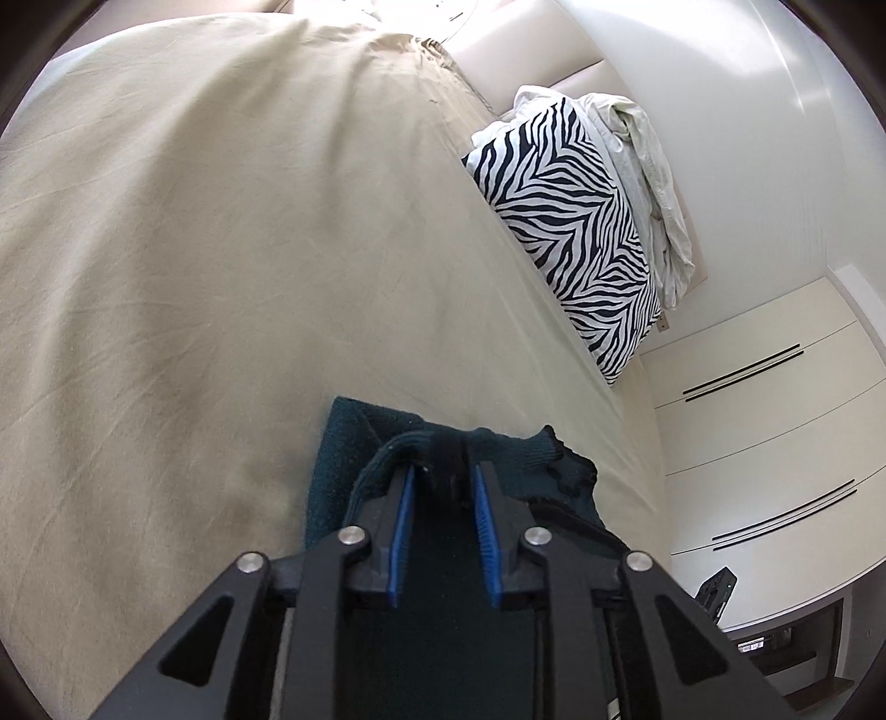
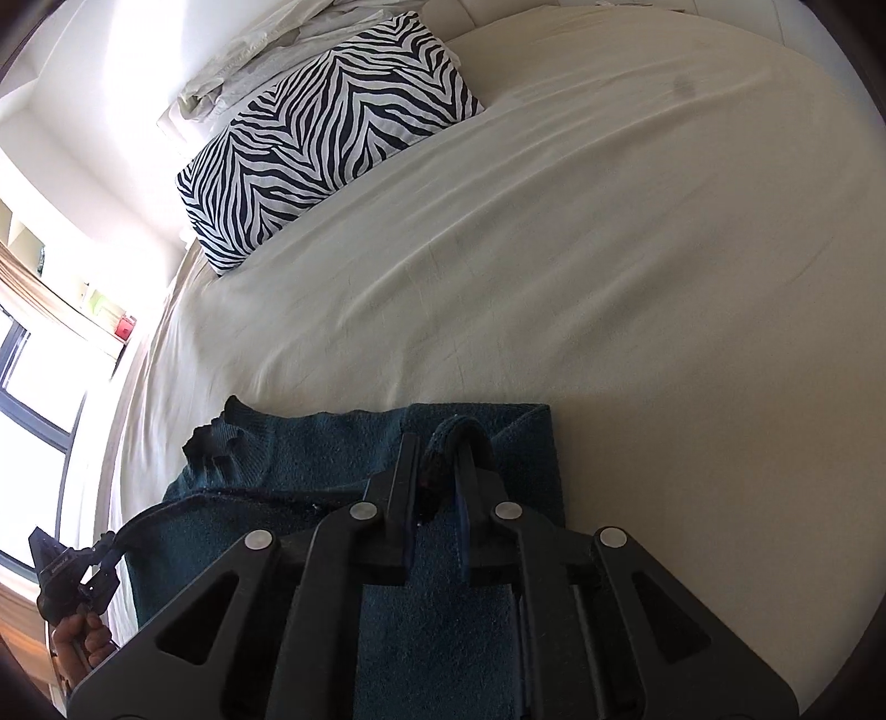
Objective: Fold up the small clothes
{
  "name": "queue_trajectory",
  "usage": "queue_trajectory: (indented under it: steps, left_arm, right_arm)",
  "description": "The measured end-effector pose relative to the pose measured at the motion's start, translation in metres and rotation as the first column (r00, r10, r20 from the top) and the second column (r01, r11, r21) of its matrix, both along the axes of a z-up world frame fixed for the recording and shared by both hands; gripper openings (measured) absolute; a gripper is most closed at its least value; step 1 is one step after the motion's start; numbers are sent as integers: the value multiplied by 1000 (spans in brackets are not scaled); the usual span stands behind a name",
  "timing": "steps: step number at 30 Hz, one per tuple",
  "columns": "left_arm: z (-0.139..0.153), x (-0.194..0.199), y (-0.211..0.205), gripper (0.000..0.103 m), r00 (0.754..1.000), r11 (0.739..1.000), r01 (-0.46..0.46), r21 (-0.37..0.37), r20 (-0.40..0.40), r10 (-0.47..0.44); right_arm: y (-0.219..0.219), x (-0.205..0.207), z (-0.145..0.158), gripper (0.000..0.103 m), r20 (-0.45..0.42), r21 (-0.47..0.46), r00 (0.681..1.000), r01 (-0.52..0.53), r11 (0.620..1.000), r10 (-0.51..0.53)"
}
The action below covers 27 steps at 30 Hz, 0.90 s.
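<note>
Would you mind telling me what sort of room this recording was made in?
Most likely a bedroom. A wide bed with a beige sheet fills both views, a zebra-print pillow lies at its head against a padded headboard, and built-in wardrobe doors line the wall beside it.

The knit garment (image 2: 310, 465) on the bed is a deep teal, darker still in the left wrist view (image 1: 343, 443). The bed sheet (image 1: 194, 249) is a plain pale beige, almost cream in the brighter light (image 2: 609, 249). A pillow (image 2: 326, 133) carries bold black-and-white zebra stripes. Behind it lies crumpled off-white cloth (image 1: 653, 183). The left gripper (image 1: 443, 471) is black with bright blue pads on its fingers (image 1: 401, 520); the right gripper (image 2: 437, 465) is black too. The cupboard doors (image 1: 775, 421) are cream with thin dark handle lines.
</note>
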<state>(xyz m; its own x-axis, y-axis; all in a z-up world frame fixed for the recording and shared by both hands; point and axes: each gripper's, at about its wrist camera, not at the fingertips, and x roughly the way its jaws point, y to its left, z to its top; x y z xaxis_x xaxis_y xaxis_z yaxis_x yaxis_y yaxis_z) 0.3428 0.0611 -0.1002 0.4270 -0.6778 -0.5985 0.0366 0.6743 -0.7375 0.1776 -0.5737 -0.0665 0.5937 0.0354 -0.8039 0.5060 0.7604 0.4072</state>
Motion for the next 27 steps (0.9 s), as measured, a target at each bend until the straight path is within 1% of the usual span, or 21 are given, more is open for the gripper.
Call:
queue_trajectory:
  steps: [1, 2, 3, 4, 6, 8, 10, 13, 15, 17, 20, 21, 23, 24, 26, 27]
  left_arm:
    - [-1, -1, 1, 49, 1000, 1000, -13, 8, 1, 13]
    - [-1, -3, 2, 59, 1000, 1000, -21, 8, 8, 21]
    - [-2, -7, 3, 65, 1000, 1000, -23, 8, 11, 23]
    - [-4, -10, 4, 66, 1000, 1000, -20, 16, 9, 20]
    - [-5, -18, 7, 66, 1000, 1000, -13, 27, 5, 12]
    - [-5, -30, 11, 66, 1000, 1000, -15, 22, 14, 14]
    - [-4, -45, 14, 66, 999, 999, -4, 34, 32, 2]
    - [-5, -72, 14, 66, 998, 996, 29, 87, 55, -34]
    - [-9, -88, 16, 66, 997, 992, 44, 119, 61, -52]
    - [-14, -102, 21, 66, 996, 991, 47, 123, 65, -56]
    - [-17, -117, 26, 63, 995, 991, 44, 124, 78, -54]
    - [-17, -120, 26, 60, 995, 990, 47, 130, 79, -58]
    - [-16, -123, 24, 55, 994, 986, 57, 155, 87, -72]
    - [-15, -125, 22, 51, 993, 982, 61, 176, 93, -78]
    - [-14, -130, 20, 47, 990, 975, 65, 214, 107, -90]
    - [-14, -131, 19, 46, 989, 972, 69, 227, 110, -96]
  right_arm:
    - [0, 3, -5, 33, -10, 4, 1000, -7, 1000, 7]
    - [0, 3, -7, 40, -4, 6, 1000, -13, 1000, 13]
    - [0, 0, -6, 56, 11, -3, 1000, -12, 1000, 12]
    - [1, -3, -4, 60, 22, -22, 1000, -6, 1000, 7]
    - [3, -11, 0, 60, 34, -42, 999, -13, 999, 14]
    - [3, -24, 2, 60, 31, -30, 999, -7, 1000, 8]
    - [8, -42, 4, 60, 33, -19, 999, -9, 1000, 10]
    - [27, -66, 7, 60, 0, -83, 998, -60, 995, 61]
    - [42, -85, 7, 60, -5, -124, 995, -102, 987, 103]
    - [54, -102, 7, 60, -18, -155, 992, -126, 980, 124]
    - [66, -127, 3, 59, -21, -163, 990, -141, 977, 139]
    - [68, -132, 1, 58, -30, -159, 990, -144, 977, 141]
    - [71, -140, -4, 52, -48, -158, 989, -145, 977, 139]
    - [71, -143, -6, 45, -53, -161, 990, -141, 977, 134]
    - [70, -149, -6, 38, -48, -159, 991, -133, 978, 127]
    - [70, -151, -6, 33, -50, -160, 990, -135, 978, 129]
